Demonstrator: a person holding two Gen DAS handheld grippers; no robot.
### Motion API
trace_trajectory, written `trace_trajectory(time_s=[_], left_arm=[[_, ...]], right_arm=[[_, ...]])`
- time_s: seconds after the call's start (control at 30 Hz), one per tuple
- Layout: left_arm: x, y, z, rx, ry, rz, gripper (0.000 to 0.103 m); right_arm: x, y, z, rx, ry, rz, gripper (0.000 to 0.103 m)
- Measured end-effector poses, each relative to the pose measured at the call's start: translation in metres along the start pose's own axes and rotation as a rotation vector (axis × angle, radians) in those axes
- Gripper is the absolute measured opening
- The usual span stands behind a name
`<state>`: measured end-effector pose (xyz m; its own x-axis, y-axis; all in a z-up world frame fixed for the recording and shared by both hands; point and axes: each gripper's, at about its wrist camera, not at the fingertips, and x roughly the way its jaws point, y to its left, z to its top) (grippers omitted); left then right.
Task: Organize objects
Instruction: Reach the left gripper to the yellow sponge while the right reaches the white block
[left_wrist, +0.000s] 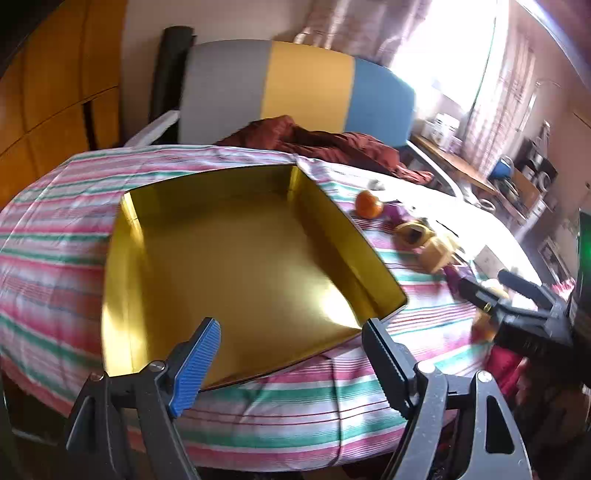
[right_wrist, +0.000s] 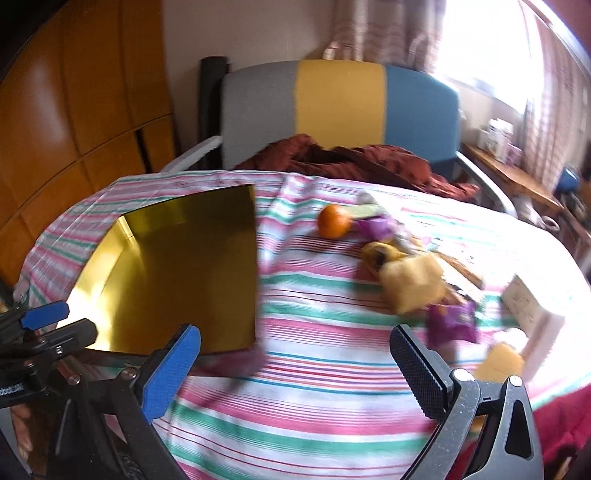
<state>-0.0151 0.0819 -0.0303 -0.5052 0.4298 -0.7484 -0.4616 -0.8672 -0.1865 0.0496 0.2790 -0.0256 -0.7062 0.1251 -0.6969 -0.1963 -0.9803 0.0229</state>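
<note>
An empty gold tin box (left_wrist: 229, 266) lies open on the striped tablecloth (left_wrist: 295, 398); it also shows in the right wrist view (right_wrist: 177, 266) at the left. My left gripper (left_wrist: 291, 339) is open and empty, just over the box's near edge. My right gripper (right_wrist: 295, 350) is open and empty above the cloth, right of the box; it shows at the right in the left wrist view (left_wrist: 491, 291). An orange (right_wrist: 334, 220), purple wrappers (right_wrist: 450, 321), and yellow snack packets (right_wrist: 410, 280) lie scattered to the right.
A grey, yellow and blue chair (right_wrist: 340, 107) stands behind the table with a dark red cloth (right_wrist: 354, 158) on it. A white carton (right_wrist: 528, 306) lies at the table's right edge. A wooden cabinet (right_wrist: 74, 110) stands at the left.
</note>
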Motion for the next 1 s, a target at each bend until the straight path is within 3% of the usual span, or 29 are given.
trace_trajectory(time_s=[0.37,0.53,0.77,0.83,1.0], left_arm=[[0.024,-0.066,0.009,0.172,0.091,-0.127,0.081],[0.033,-0.096,0.016,0.251,0.112,-0.22,0.08],[0.045,-0.145,0.018,0.383,0.128,-0.329,0.079],[0.048,-0.158,0.017,0.41,0.142,-0.353,0.079],[0.059,-0.181,0.016,0.458,0.158,-0.375,0.079]], right_arm=[[-0.049,-0.138,0.015,0.205,-0.022,-0.235,0.103],[-0.057,-0.209,0.017,0.32,0.066,-0.297,0.103],[-0.032,-0.256,0.02,0.345,0.234,-0.252,0.101],[-0.022,-0.261,0.019,0.343,0.266,-0.249,0.089],[0.001,-0.268,0.015,0.343,0.345,-0.245,0.085]])
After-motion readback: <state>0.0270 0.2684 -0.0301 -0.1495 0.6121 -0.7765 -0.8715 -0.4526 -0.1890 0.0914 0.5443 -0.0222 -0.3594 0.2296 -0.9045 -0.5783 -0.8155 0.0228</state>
